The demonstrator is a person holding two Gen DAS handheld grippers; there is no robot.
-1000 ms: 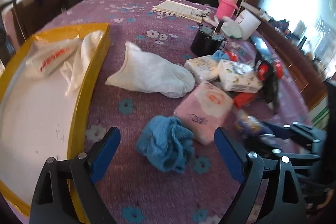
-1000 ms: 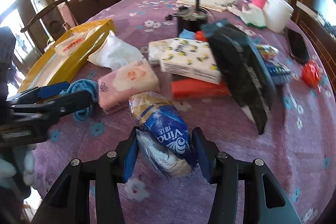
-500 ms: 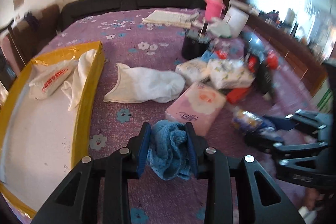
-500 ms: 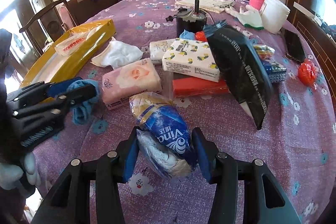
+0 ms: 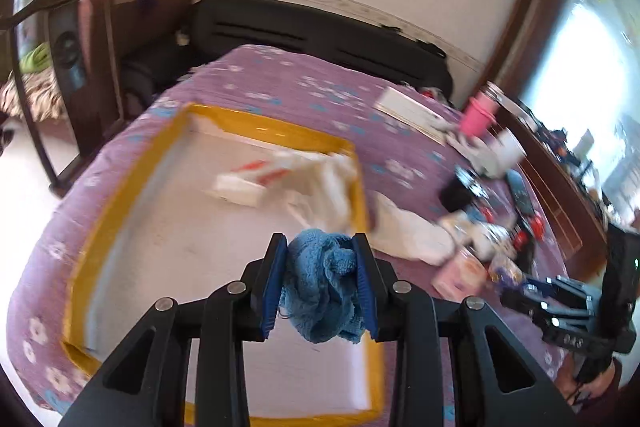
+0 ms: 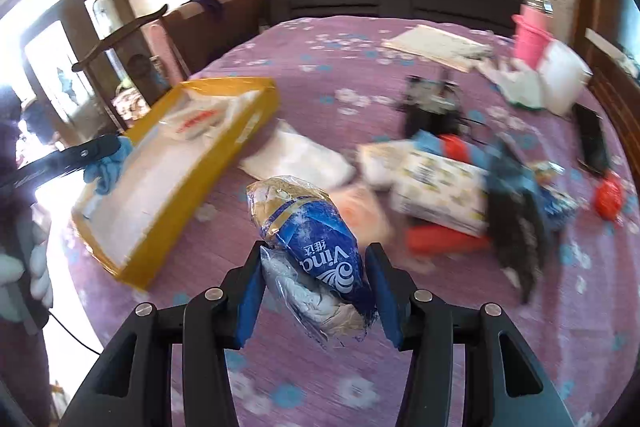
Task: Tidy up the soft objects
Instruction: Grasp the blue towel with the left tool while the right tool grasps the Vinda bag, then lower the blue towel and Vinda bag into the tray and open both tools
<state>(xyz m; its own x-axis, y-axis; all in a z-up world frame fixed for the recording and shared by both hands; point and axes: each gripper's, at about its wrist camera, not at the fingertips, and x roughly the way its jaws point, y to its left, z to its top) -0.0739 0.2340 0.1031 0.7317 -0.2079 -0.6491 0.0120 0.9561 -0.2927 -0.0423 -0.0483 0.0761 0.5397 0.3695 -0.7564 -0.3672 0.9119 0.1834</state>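
Your left hand-held gripper (image 5: 320, 283) pinches the blue cloth (image 5: 320, 287) above the yellow tray (image 5: 120, 211); lower it well inside before you let go. Your right hand-held gripper (image 6: 316, 299) squeezes the tissue pack (image 6: 316, 247) over the bed (image 6: 480, 347); carry it across level.

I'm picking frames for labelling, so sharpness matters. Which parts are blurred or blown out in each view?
Left wrist view: the blue cloth stays sharp, the yellow tray and clutter smear, the window glares white. Right wrist view: the blue tissue pack is crisp, the table items streak, the doorway is overexposed.
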